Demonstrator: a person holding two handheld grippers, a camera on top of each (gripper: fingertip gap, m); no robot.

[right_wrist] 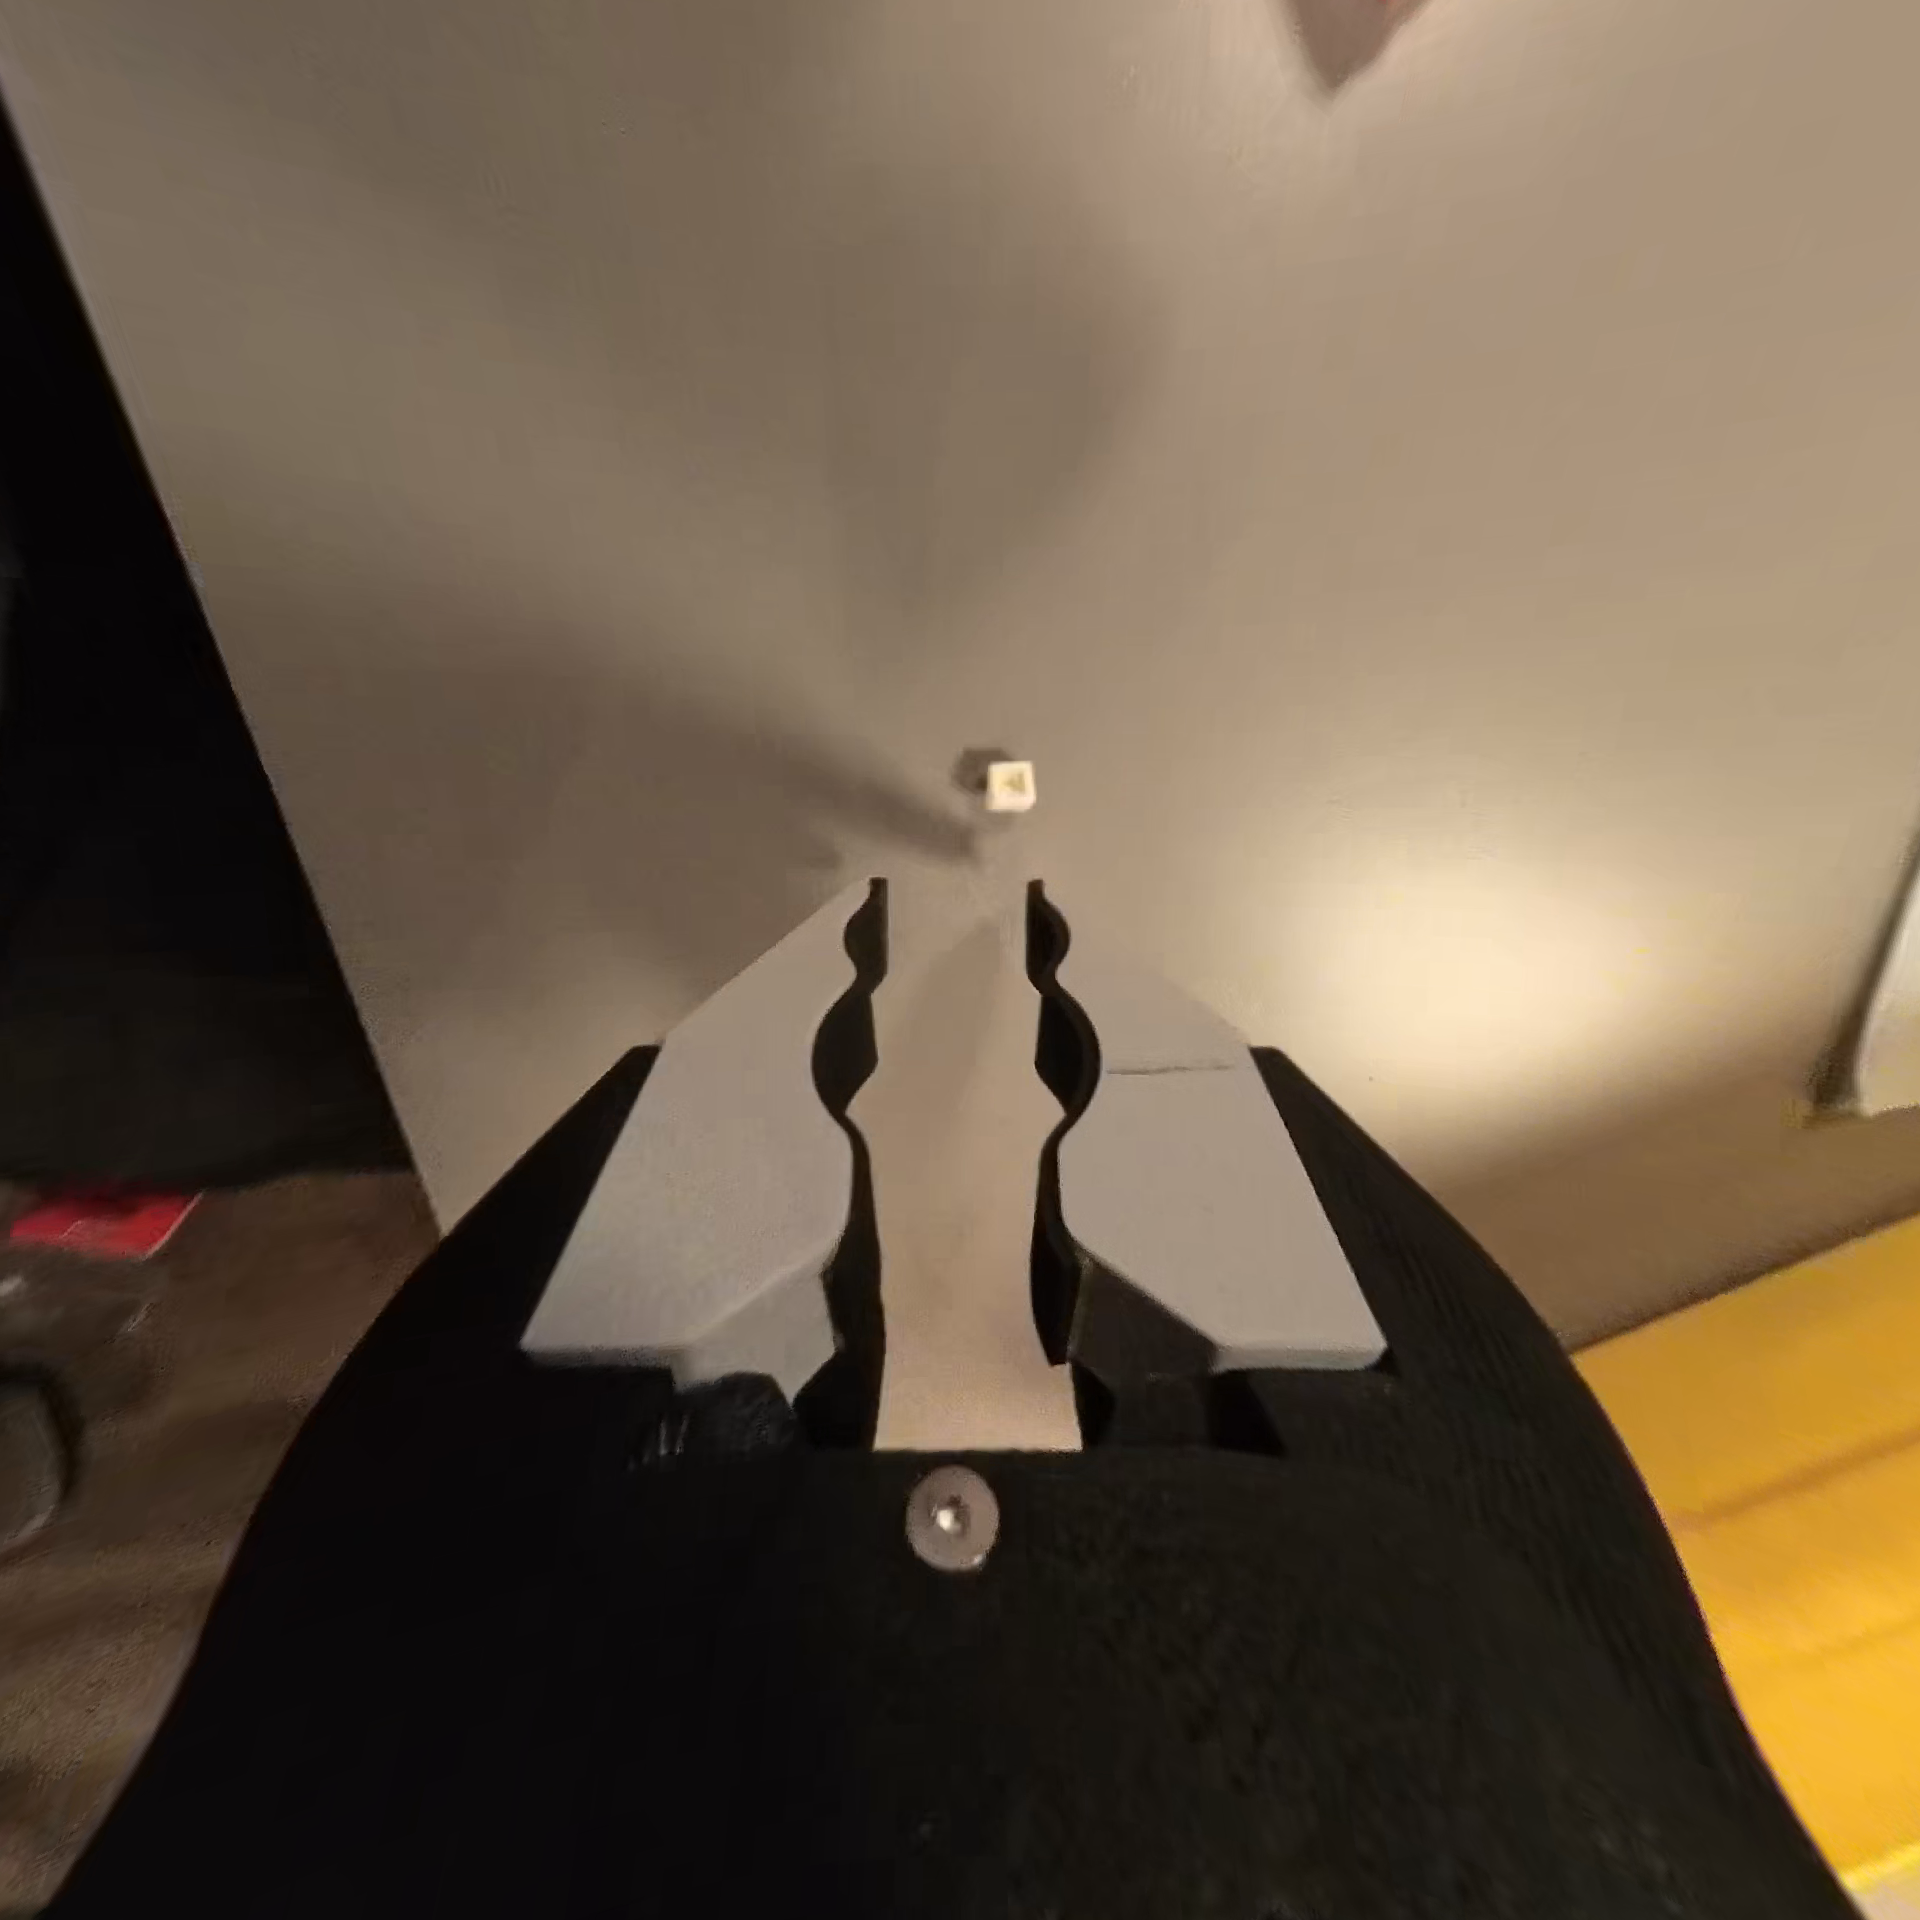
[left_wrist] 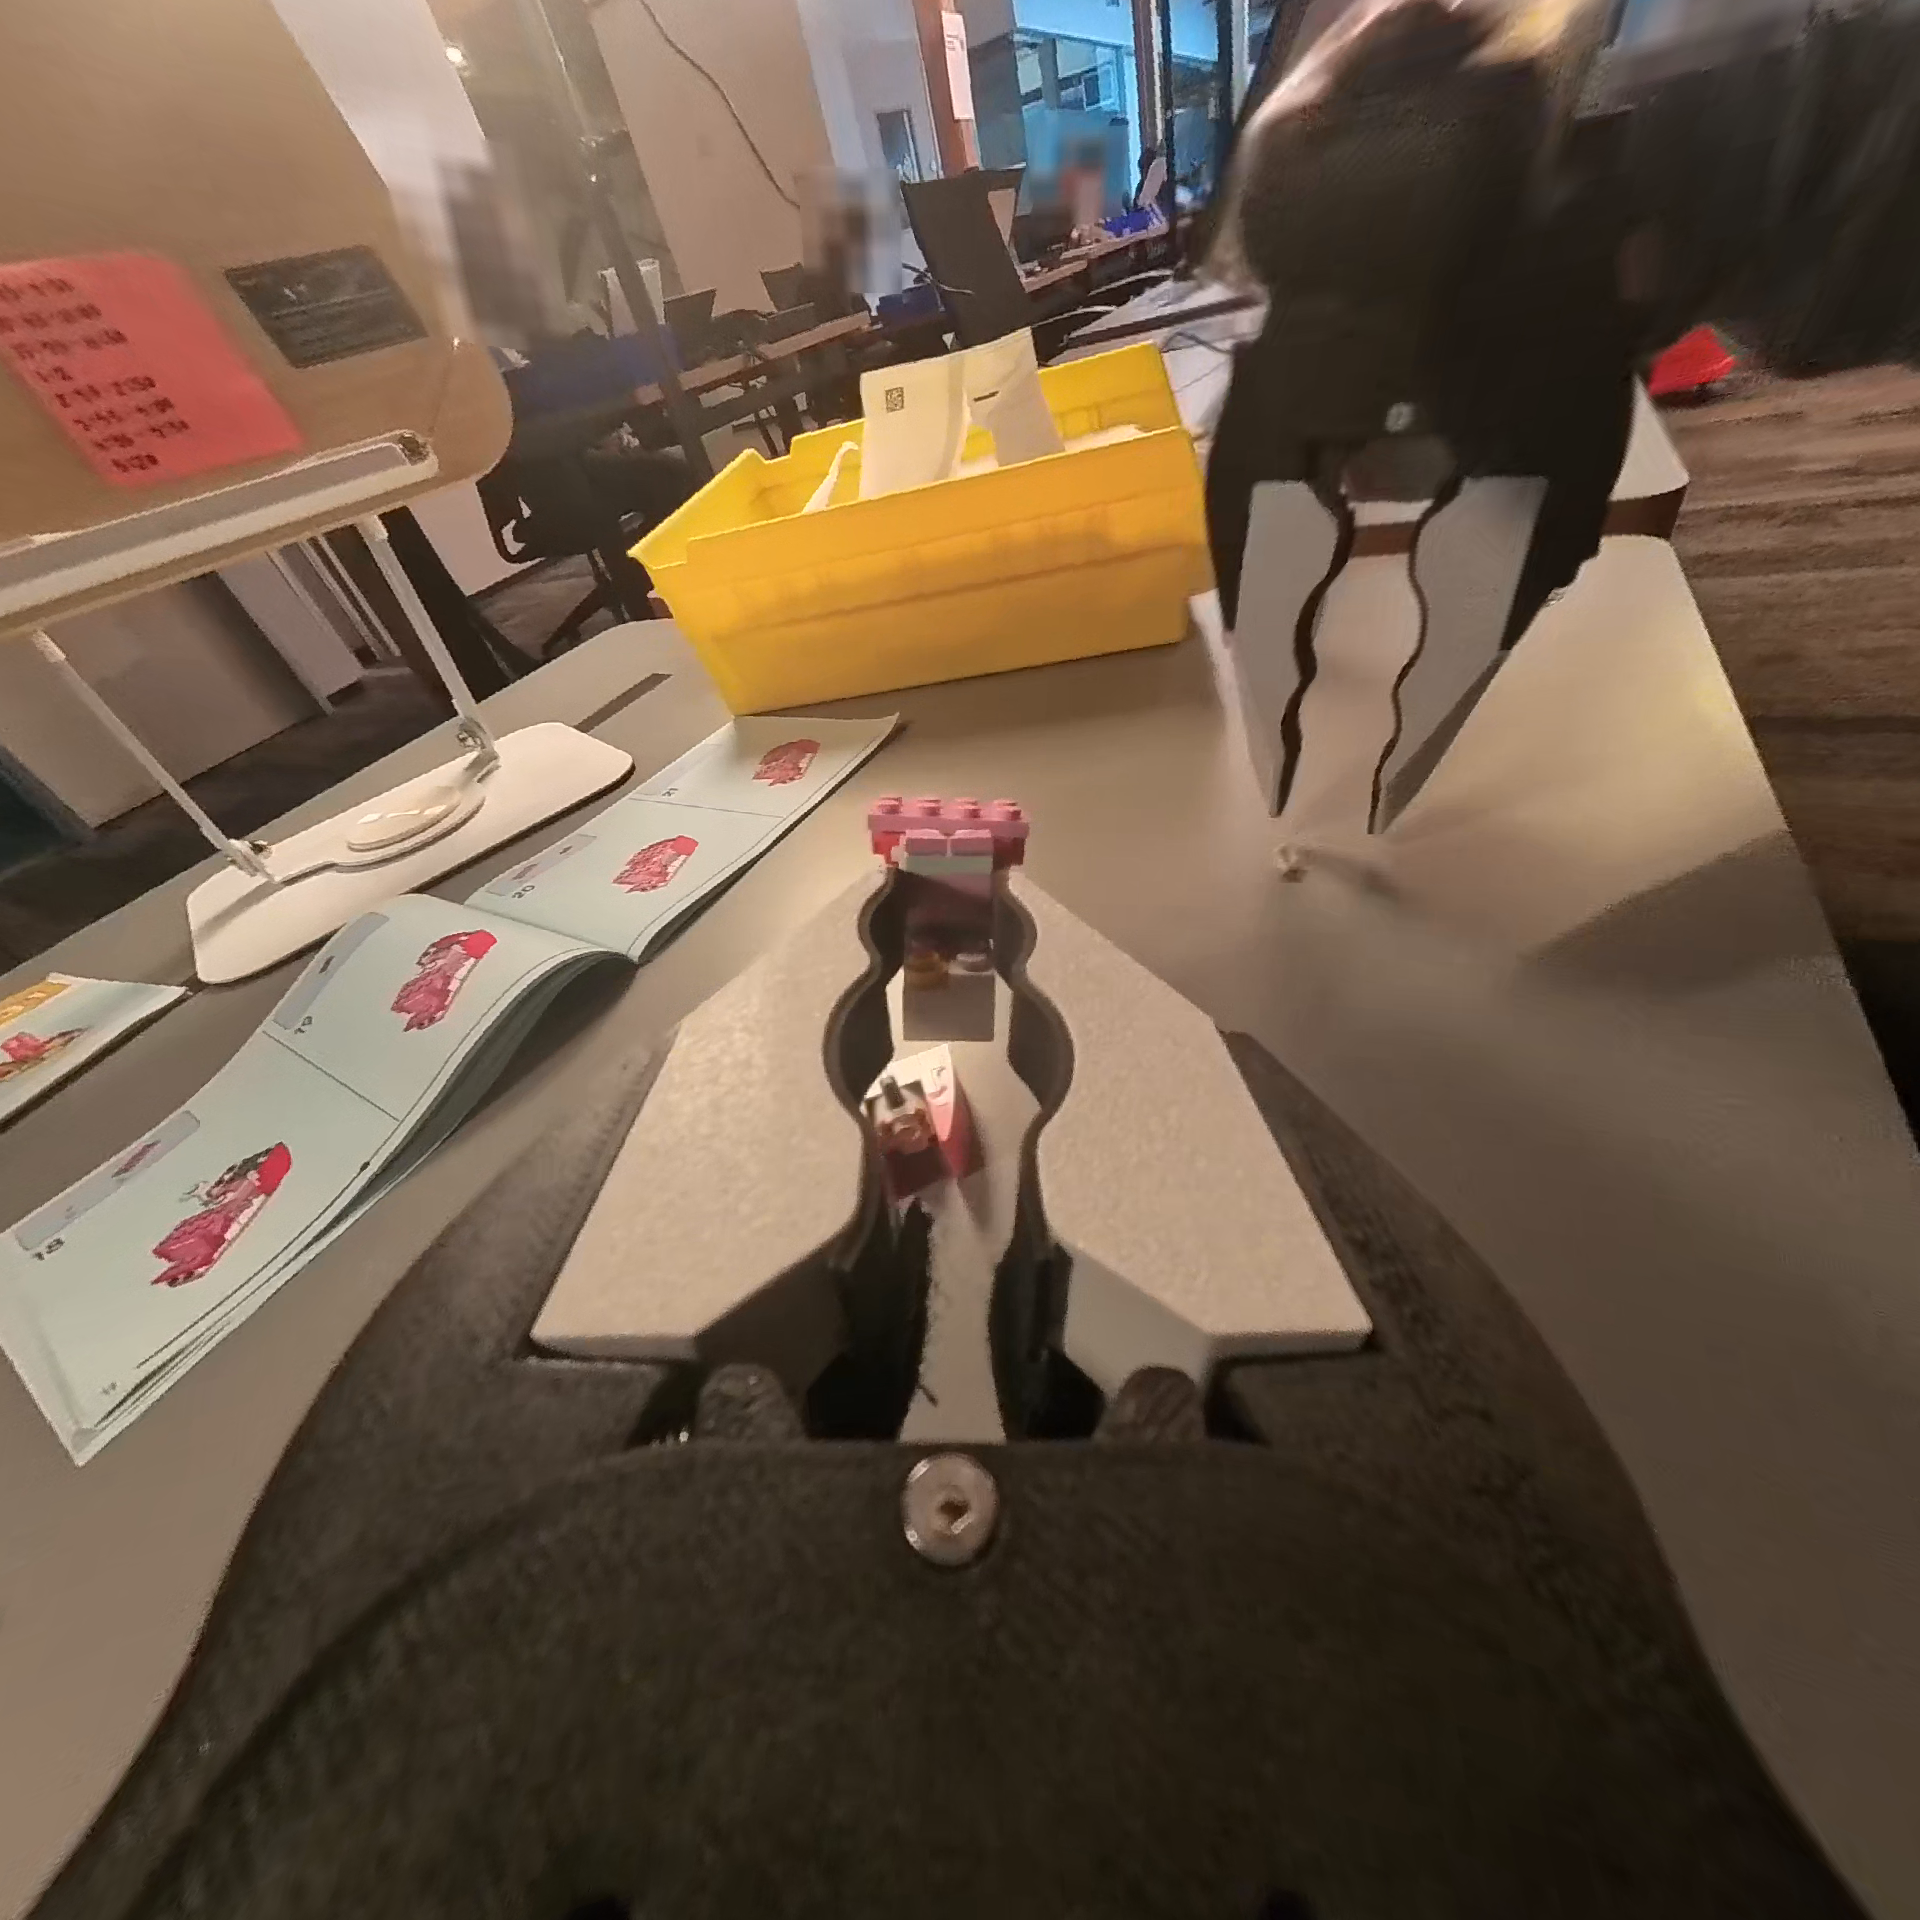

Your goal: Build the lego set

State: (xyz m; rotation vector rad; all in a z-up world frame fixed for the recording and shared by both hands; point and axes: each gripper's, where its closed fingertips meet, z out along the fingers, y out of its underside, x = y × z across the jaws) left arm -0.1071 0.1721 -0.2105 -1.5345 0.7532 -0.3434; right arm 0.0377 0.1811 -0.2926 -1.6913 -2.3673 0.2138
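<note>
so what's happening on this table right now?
The left gripper is shut on a small pink brick build, its fingers pressed to the sides. The right gripper is open with nothing in it, hanging just above a tiny white piece lying loose on the grey table. An open instruction booklet, a lamp base and a yellow bin sit nearby.

Pink brick model [left_wrist: 951, 831]; yellow bin [left_wrist: 935, 582].
</note>
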